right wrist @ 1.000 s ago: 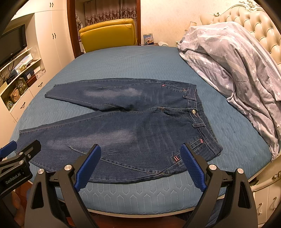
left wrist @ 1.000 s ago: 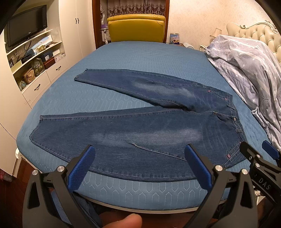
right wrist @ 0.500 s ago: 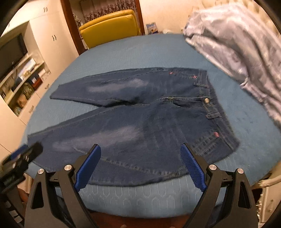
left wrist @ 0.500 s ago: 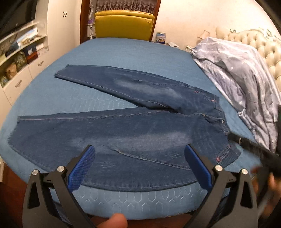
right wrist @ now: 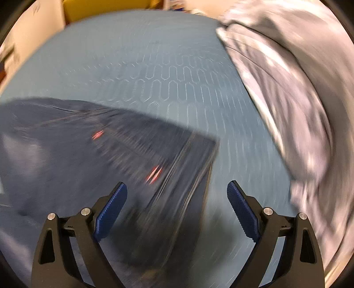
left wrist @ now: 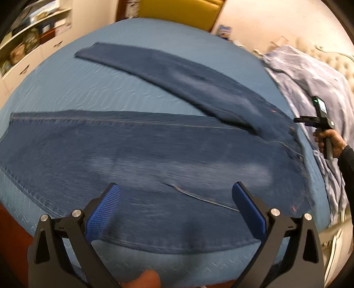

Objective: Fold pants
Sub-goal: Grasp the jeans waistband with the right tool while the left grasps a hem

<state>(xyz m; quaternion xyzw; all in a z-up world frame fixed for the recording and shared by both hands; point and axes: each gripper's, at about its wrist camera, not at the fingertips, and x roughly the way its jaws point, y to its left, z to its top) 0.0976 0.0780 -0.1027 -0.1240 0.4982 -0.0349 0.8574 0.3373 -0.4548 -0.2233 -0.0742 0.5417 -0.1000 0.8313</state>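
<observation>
Dark blue jeans (left wrist: 154, 155) lie flat on the blue bedspread (left wrist: 77, 88), legs spread apart to the left, waist at the right. My left gripper (left wrist: 177, 203) is open and empty above the near leg. My right gripper (right wrist: 177, 206) is open and empty, close above the waistband corner of the jeans (right wrist: 137, 159); this view is motion-blurred. The right gripper's body also shows in the left wrist view (left wrist: 318, 119), held in a hand beyond the waist.
A crumpled grey star-print duvet (right wrist: 287, 88) is heaped along the bed's right side (left wrist: 309, 77). A yellow chair (left wrist: 177, 11) stands past the far end. Shelves and drawers (left wrist: 28, 44) line the left wall. The bed's near edge (left wrist: 177, 261) runs below my left gripper.
Both grippers have moved forward over the bed. The right one swung right and down to the waistband. The left one dropped closer to the near leg. Both stay open.
</observation>
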